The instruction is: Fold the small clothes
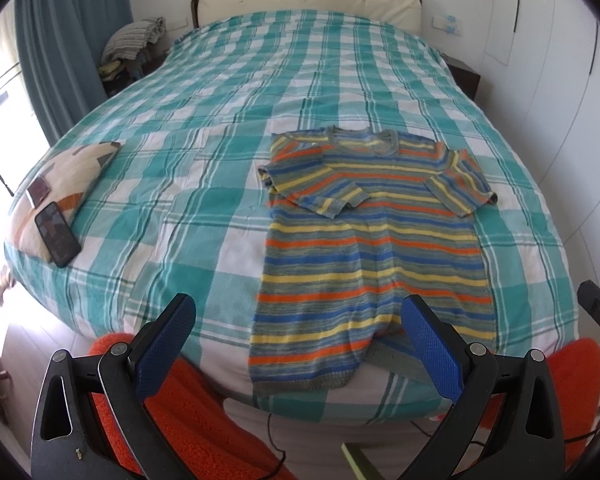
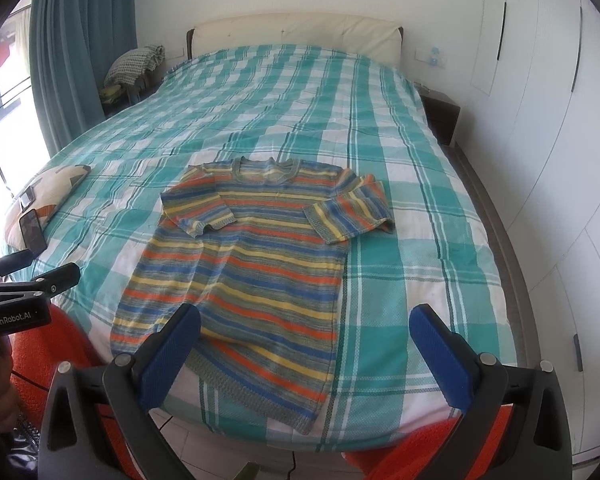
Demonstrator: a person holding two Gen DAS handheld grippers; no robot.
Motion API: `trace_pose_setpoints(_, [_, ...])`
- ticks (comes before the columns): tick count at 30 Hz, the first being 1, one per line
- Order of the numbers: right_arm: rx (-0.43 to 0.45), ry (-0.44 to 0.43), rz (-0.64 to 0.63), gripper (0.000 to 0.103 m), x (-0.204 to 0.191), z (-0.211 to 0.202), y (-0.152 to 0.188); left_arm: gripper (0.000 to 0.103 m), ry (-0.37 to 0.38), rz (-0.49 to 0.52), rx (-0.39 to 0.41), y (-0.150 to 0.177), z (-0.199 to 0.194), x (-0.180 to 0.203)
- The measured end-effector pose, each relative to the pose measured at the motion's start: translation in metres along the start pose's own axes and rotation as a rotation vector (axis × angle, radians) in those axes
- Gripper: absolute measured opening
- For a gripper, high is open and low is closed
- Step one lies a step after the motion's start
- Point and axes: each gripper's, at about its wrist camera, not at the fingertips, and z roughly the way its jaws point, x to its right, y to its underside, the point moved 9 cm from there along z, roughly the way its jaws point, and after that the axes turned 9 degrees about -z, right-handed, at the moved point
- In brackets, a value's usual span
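A small striped knit sweater (image 1: pixel 372 240) in orange, blue, yellow and grey lies flat on the bed (image 1: pixel 220 92), neck away from me, hem at the near edge. Both short sleeves are folded in over the chest. It also shows in the right wrist view (image 2: pixel 252 272). My left gripper (image 1: pixel 300 312) is open and empty, hovering just before the hem's left part. My right gripper (image 2: pixel 306 328) is open and empty above the hem's right part. The left gripper's body shows at the left edge of the right wrist view (image 2: pixel 16 300).
The bed (image 2: pixel 400 160) has a teal and white checked cover. A patterned cushion (image 1: pixel 68 184) with a phone (image 1: pixel 58 234) on it lies at the bed's left edge. An orange fuzzy fabric (image 1: pixel 188 420) is below the near edge. White wardrobes (image 2: pixel 540 120) stand on the right.
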Motion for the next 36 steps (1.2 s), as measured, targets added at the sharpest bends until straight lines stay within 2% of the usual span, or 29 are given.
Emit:
trace_pose_setpoints(2, [0.001, -0.009, -0.005, 0.103, 0.005, 0.004, 0.005, 0.103, -0.005, -0.002, -0.015, 0.004, 0.007, -0.011])
trace_pose_setpoints(4, [-0.044, -0.039, -0.005, 0.103, 0.01, 0.019, 0.021, 0.103, -0.002, 0.001, -0.054, 0.016, 0.02, -0.023])
trace_pose_setpoints(7, [-0.149, -0.122, 0.033, 0.103, 0.019, 0.049, 0.062, 0.103, 0.001, 0.018, -0.186, 0.053, 0.057, -0.04])
trace_pose_setpoints(11, [-0.366, -0.291, 0.082, 0.099, 0.006, 0.097, 0.135, 0.101, -0.024, -0.033, -0.429, 0.112, 0.117, -0.057])
trace_pose_setpoints(13, [-0.432, -0.38, 0.126, 0.09, -0.005, 0.118, 0.158, 0.101, -0.019, -0.071, -0.487, 0.124, 0.134, -0.062])
trace_pose_setpoints(14, [-0.457, -0.394, 0.149, 0.09, -0.008, 0.129, 0.165, 0.101, -0.026, -0.079, -0.493, 0.126, 0.138, -0.064])
trace_pose_setpoints(15, [-0.475, -0.406, 0.163, 0.086, -0.011, 0.141, 0.171, 0.101, -0.031, -0.084, -0.49, 0.125, 0.14, -0.065])
trace_pose_setpoints(17, [-0.506, -0.45, 0.187, 0.051, -0.021, 0.162, 0.182, 0.101, -0.033, -0.105, -0.486, 0.123, 0.139, -0.07])
trace_pose_setpoints(18, [-0.525, -0.466, 0.203, 0.005, -0.023, 0.167, 0.186, 0.101, -0.028, -0.12, -0.482, 0.123, 0.137, -0.073])
trace_pose_setpoints(20, [-0.497, -0.526, 0.258, 0.005, -0.02, 0.157, 0.181, 0.102, -0.019, -0.142, -0.472, 0.124, 0.132, -0.079])
trace_pose_setpoints(21, [-0.472, -0.522, 0.266, 0.005, -0.011, 0.146, 0.176, 0.102, -0.021, -0.149, -0.472, 0.126, 0.13, -0.081])
trace_pose_setpoints(23, [-0.414, -0.445, 0.252, 0.005, 0.019, 0.123, 0.166, 0.102, -0.038, -0.146, -0.496, 0.133, 0.135, -0.083])
trace_pose_setpoints(25, [-0.399, -0.376, 0.262, 0.005, 0.047, 0.108, 0.164, 0.102, -0.035, -0.112, -0.517, 0.14, 0.143, -0.076])
trace_pose_setpoints(27, [-0.396, -0.371, 0.276, 0.005, 0.059, 0.105, 0.163, 0.101, -0.019, -0.069, -0.538, 0.147, 0.151, -0.065])
trace_pose_setpoints(28, [-0.399, -0.371, 0.271, 0.005, 0.058, 0.109, 0.161, 0.095, -0.023, -0.057, -0.547, 0.15, 0.154, -0.062])
trace_pose_setpoints(29, [-0.401, -0.369, 0.262, 0.005, 0.055, 0.111, 0.161, 0.077, -0.027, -0.053, -0.553, 0.151, 0.155, -0.059])
trace_pose_setpoints(30, [-0.403, -0.371, 0.253, 0.005, 0.05, 0.114, 0.161, 0.066, -0.026, -0.056, -0.564, 0.154, 0.158, -0.059])
trace_pose_setpoints(32, [-0.405, -0.388, 0.256, 0.005, 0.04, 0.119, 0.163, 0.02, -0.006, -0.086, -0.597, 0.162, 0.163, -0.059])
trace_pose_setpoints(33, [-0.407, -0.398, 0.264, 0.005, 0.038, 0.121, 0.164, 0.01, -0.004, -0.103, -0.606, 0.166, 0.168, -0.063])
trace_pose_setpoints(36, [-0.411, -0.394, 0.259, 0.005, 0.035, 0.118, 0.164, 0.002, 0.01, -0.137, -0.589, 0.167, 0.162, -0.07])
